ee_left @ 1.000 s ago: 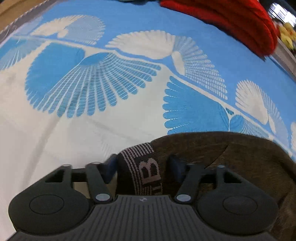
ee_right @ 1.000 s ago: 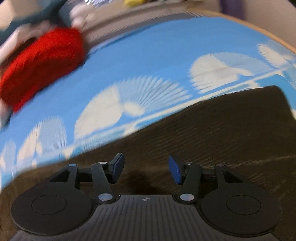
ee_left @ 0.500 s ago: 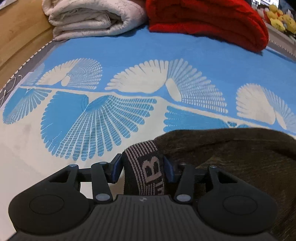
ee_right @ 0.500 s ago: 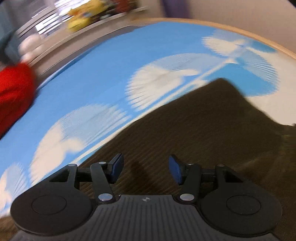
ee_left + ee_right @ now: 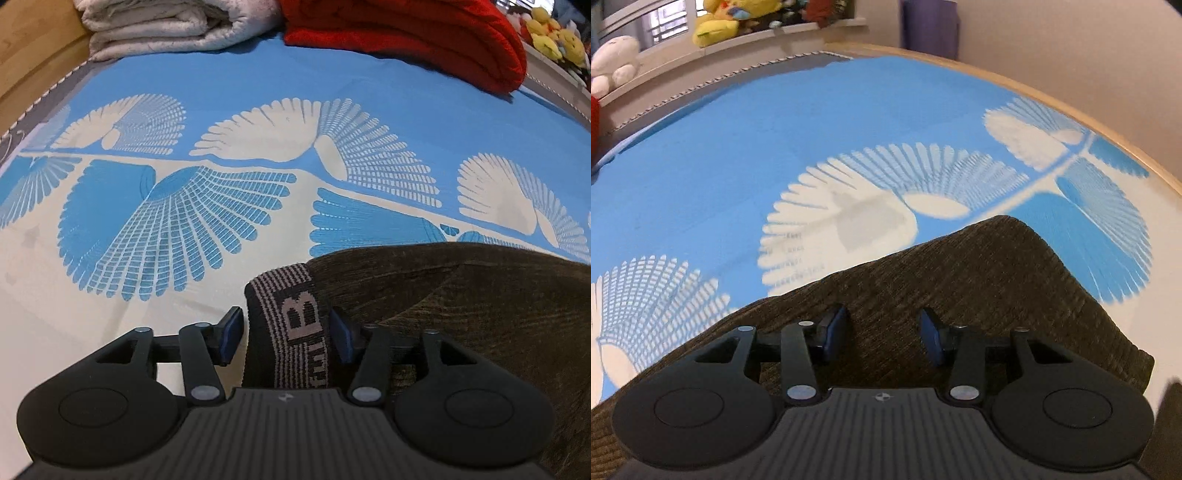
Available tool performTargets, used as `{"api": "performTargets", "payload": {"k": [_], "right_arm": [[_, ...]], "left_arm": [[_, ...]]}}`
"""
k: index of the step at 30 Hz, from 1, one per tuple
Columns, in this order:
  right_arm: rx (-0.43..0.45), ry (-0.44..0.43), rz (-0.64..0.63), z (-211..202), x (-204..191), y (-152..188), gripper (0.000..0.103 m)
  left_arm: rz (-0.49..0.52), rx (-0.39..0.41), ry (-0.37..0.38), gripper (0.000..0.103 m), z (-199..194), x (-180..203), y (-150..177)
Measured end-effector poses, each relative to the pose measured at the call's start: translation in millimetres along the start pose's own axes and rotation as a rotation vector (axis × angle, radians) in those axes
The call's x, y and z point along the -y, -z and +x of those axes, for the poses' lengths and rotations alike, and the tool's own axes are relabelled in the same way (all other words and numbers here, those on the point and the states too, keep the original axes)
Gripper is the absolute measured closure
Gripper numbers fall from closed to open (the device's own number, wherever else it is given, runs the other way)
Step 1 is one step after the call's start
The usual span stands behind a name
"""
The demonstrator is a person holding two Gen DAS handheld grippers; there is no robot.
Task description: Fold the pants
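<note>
Dark brown corduroy pants (image 5: 461,306) lie on a blue and cream patterned bedspread (image 5: 221,110). Their striped waistband (image 5: 291,328) with a letter B sits between the fingers of my left gripper (image 5: 286,336), which is open around it with a gap at the left finger. In the right wrist view the pants (image 5: 960,280) spread under my right gripper (image 5: 882,336), which is open and holds nothing. A pant corner reaches toward the bed's right edge.
A folded red blanket (image 5: 406,40) and a folded white blanket (image 5: 173,26) lie at the far end of the bed. Plush toys (image 5: 735,18) sit on a shelf behind. The wooden bed edge (image 5: 1071,107) curves along the right.
My left gripper's fingers closed toward the waistband half a second ago and now stand slightly wider. My right gripper has swung right over the pants and stays open.
</note>
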State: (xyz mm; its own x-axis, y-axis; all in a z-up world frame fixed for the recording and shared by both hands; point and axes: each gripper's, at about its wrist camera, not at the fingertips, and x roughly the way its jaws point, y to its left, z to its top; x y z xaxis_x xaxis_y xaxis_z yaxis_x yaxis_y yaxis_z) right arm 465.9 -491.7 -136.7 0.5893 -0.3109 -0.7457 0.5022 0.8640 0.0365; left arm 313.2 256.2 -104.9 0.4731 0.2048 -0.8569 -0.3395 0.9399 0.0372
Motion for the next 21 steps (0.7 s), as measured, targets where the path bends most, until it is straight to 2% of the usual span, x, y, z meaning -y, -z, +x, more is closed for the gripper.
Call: {"api": "performTargets", "payload": {"k": [3,7,10,11,13,15,18,21], "right_arm": [[-0.012,-0.040,0.011,-7,11,-1,0.059],[-0.057,-0.010,0.000,-28,42,14,0.060],[-0.091,0.062,-0.018,-45,79,28,0.059],[-0.114,0.089,0.007,-50,95,31,0.055],[-0.154,0.133,0.072,-69,130,37,0.056],[-0.131,0.154,0.096,-98,151,41,0.056],[-0.047,0.074,0.124,-158,176,50,0.053],[0.004,0.031,0.222,-213,208,67,0.045]], "left_arm": [[-0.037,-0.015,-0.001,0.032,1,-6,-1],[-0.073,-0.036,0.011,0.032,-4,-15,0],[-0.066,-0.061,-0.008,0.030,-9,-18,3],[-0.063,-0.074,-0.016,0.030,-11,-19,5],[-0.074,-0.078,-0.026,0.030,-19,-24,9],[-0.102,-0.066,-0.004,0.030,-35,-30,11],[-0.155,-0.027,0.057,0.030,-71,-33,16],[-0.171,-0.028,0.126,0.031,-110,-31,27]]}}
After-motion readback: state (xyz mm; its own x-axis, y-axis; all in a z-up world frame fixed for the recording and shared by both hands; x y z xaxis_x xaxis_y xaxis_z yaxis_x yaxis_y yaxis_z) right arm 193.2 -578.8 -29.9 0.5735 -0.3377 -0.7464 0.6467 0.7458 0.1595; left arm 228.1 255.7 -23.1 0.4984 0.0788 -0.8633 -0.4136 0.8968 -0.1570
